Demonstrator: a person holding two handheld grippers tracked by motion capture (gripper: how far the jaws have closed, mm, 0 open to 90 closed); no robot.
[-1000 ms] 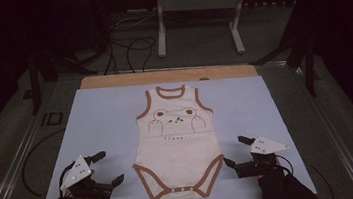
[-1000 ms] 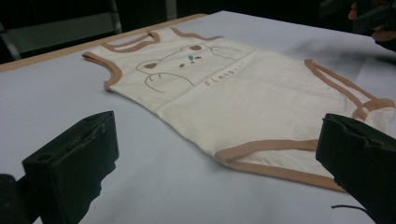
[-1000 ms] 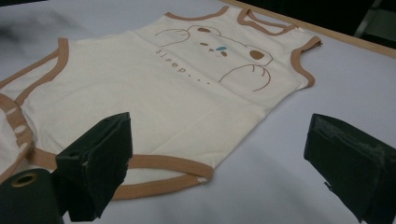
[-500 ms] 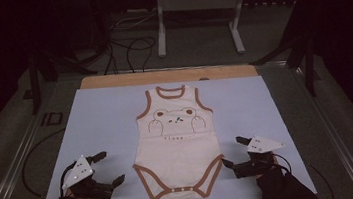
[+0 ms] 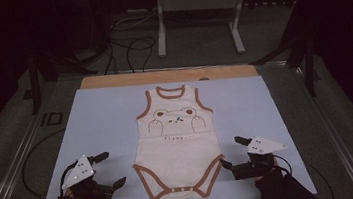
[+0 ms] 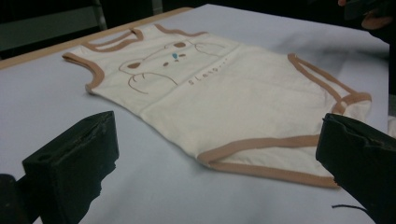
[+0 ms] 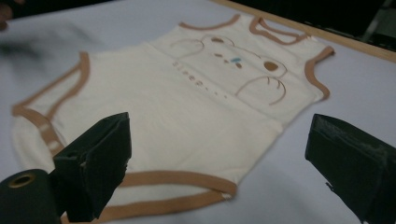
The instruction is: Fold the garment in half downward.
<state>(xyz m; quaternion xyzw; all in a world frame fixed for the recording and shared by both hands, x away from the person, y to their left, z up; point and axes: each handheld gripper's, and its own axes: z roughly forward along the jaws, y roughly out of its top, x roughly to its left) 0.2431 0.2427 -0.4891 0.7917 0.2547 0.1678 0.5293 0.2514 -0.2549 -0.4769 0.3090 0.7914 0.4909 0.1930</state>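
Note:
A cream baby bodysuit [image 5: 178, 139] with brown trim and a bear face lies flat in the middle of the pale blue mat [image 5: 97, 123], neck away from me. My left gripper [image 5: 112, 169] rests at the mat's front left, open, jaws pointing at the bodysuit's left leg hem [image 6: 261, 156]. My right gripper [image 5: 233, 153] sits at the front right, also open, aimed at the right leg hem [image 7: 177, 179]. Nothing lies between either pair of jaws. Both gripper views show the bodysuit [image 6: 219, 88] [image 7: 187, 102] spread just ahead of the jaws.
A wooden table edge [image 5: 166, 75] runs along the far side of the mat. Beyond it stand a grey metal frame [image 5: 195, 17] and loose cables [image 5: 128, 47] on the floor. Bare mat lies on either side of the bodysuit.
Nothing has visibly moved; both grippers hold their places beside the bodysuit's bottom corners.

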